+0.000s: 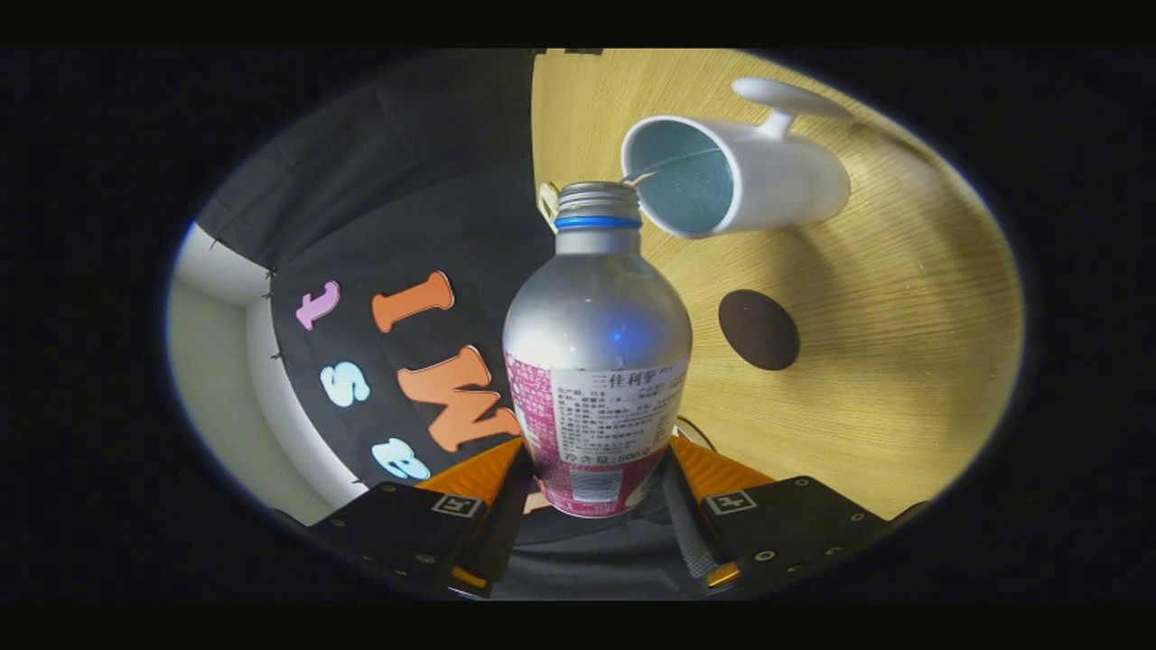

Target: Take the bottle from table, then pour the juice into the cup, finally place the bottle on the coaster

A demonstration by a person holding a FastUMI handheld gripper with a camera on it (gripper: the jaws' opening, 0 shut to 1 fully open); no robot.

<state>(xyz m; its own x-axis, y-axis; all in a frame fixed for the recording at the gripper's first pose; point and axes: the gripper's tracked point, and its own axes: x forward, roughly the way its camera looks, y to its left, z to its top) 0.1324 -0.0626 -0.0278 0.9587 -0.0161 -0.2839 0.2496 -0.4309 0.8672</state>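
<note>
My gripper (596, 492) is shut on a silver bottle (596, 334) with a pink and white label; both fingers (501, 492) press on its lower body. The bottle has a blue neck ring and an uncapped threaded mouth. I hold it rolled far over, so the table appears turned on its side. Its mouth sits right beside the rim of the white cup (736, 176), whose inside looks pale blue and whose handle points away. A thin light streak runs from the bottle mouth toward the cup's opening. A dark round coaster (759, 329) lies on the wood beside the bottle's shoulder.
The wooden table (903, 379) spreads past the cup and coaster. The black booth cloth (406, 226) hangs on the other side of the bottle, with a white wall (217, 361) beyond its edge.
</note>
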